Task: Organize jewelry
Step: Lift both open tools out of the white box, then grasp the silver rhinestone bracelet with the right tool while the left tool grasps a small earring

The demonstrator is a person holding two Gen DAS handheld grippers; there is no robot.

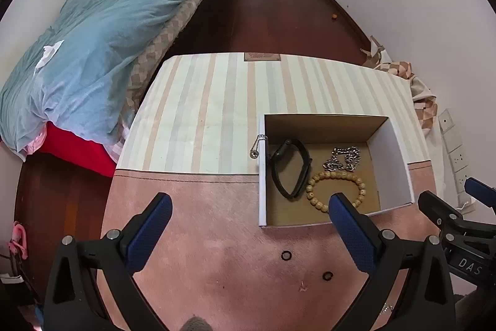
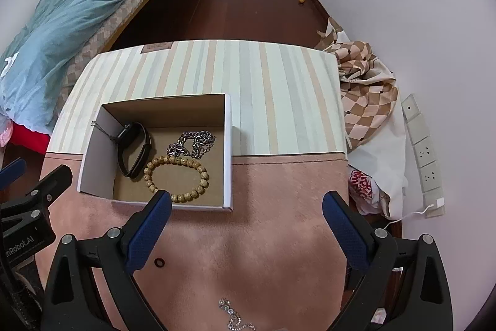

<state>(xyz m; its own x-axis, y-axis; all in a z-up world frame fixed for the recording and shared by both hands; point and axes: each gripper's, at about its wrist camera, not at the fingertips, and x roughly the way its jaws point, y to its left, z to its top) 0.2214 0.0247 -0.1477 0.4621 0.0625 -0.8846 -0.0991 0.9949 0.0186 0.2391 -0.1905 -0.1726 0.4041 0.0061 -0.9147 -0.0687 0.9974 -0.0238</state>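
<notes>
An open cardboard box point(image 1: 393, 154) point(image 2: 228, 145) sits on the table and holds a black wristband point(image 1: 290, 168) point(image 2: 133, 149), a silver chain point(image 1: 344, 158) point(image 2: 192, 141) and a wooden bead bracelet point(image 1: 336, 190) point(image 2: 176, 177). A thin pendant chain point(image 1: 257, 146) point(image 2: 102, 129) hangs over the box's left wall. Two small dark rings point(image 1: 286, 255) point(image 1: 327, 276) lie on the pink cloth; one ring shows in the right wrist view point(image 2: 159, 262). A sparkly silver piece point(image 2: 232, 315) lies at the near edge. My left gripper point(image 1: 249, 207) and right gripper point(image 2: 246, 203) are open and empty, just short of the box.
The table has a striped and pink cover point(image 1: 217, 101). A bed with a blue duvet point(image 1: 102, 30) stands to the left. Checked fabric point(image 2: 365, 89) and a power strip point(image 2: 424, 157) lie at the right by the wall. Dark wood floor point(image 1: 272, 17) lies beyond.
</notes>
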